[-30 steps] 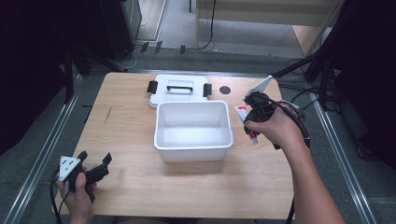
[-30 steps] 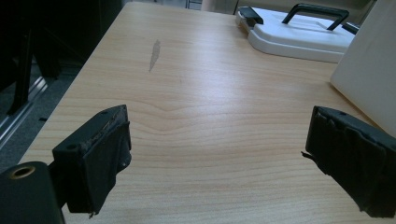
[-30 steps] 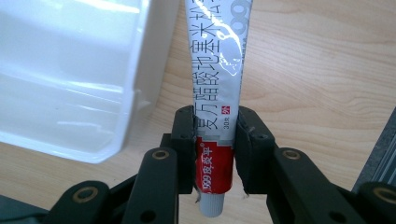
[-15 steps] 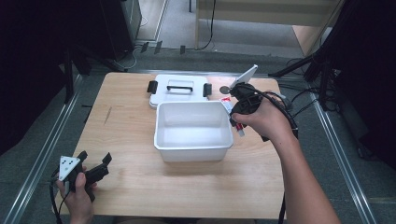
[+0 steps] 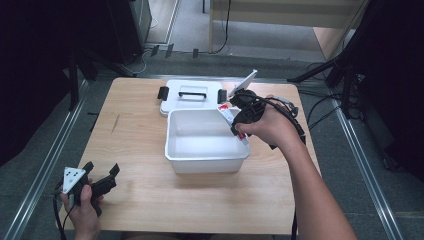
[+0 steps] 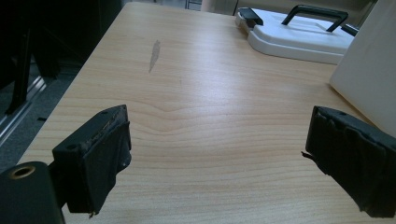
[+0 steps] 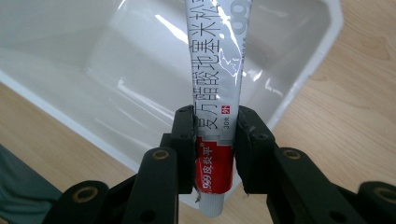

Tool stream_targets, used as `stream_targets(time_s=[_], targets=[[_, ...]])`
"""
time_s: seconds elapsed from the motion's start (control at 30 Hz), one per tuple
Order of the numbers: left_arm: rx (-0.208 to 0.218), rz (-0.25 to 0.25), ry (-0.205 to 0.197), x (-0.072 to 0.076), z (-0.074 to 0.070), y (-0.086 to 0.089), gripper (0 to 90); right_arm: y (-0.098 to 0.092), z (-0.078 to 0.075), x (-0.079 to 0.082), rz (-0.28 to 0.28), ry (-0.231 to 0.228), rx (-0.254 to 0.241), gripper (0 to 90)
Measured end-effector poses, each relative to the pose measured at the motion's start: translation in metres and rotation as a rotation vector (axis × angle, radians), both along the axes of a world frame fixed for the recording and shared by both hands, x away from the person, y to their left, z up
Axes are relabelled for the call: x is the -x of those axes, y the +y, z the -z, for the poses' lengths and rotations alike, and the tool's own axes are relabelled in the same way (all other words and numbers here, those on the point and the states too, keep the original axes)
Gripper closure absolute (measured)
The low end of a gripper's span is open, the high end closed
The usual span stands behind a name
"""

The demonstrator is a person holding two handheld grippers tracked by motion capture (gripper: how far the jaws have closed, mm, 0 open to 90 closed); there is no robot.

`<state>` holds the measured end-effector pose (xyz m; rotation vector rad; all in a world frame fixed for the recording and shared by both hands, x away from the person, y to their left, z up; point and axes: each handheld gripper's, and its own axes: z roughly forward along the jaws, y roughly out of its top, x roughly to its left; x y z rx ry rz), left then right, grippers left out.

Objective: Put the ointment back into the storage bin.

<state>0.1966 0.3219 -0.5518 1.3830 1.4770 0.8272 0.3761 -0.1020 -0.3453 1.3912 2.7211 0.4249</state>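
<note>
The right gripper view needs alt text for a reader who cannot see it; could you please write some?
The right tool is shut on a white and red ointment tube printed with Chinese characters, holding it above the corner of an empty white plastic bin. The bin sits on a light wooden table.

I am working in what looks like a lab or recording studio, not a home. My wooden table [image 5: 150,130] stands alone on a grey floor [image 5: 30,165], with metal rails [image 5: 45,165] running along its left and right edges. Beyond the far right corner stand black tripod legs [image 5: 340,70], and cables [image 5: 320,107] trail over the floor there. Dark equipment [image 5: 125,25] stands past the far left corner.
</note>
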Motion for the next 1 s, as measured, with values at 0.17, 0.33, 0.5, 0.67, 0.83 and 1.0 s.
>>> stream_targets(time_s=[0.17, 0.33, 0.5, 0.67, 0.83, 1.0], targets=[[0.0, 0.001, 0.001, 0.0, 0.0, 0.0, 7.7, 0.006, 0.004, 0.001, -0.105, -0.019, -0.004, 72.3], [0.0, 0.001, 0.001, 0.0, 0.0, 0.0, 7.8, 0.009, 0.01, 0.001, -0.353, -0.107, 0.014, 71.9], [0.0, 0.002, 0.001, 0.0, 0.0, 0.0, 7.8, 0.011, 0.017, 0.002, -0.476, -0.149, 0.041, 71.9], [0.0, 0.001, 0.0, 0.0, 0.0, 0.0, 7.7, 0.016, 0.026, 0.0, -0.504, -0.137, 0.047, 72.0], [0.001, 0.002, 0.001, 0.0, 0.0, 0.0, 7.7, 0.019, 0.032, -0.001, -0.503, -0.118, 0.054, 72.1], [0.003, 0.003, 0.005, 0.0, 0.0, 0.0, 7.8, 0.018, 0.048, -0.005, -0.506, -0.088, 0.071, 72.2]])
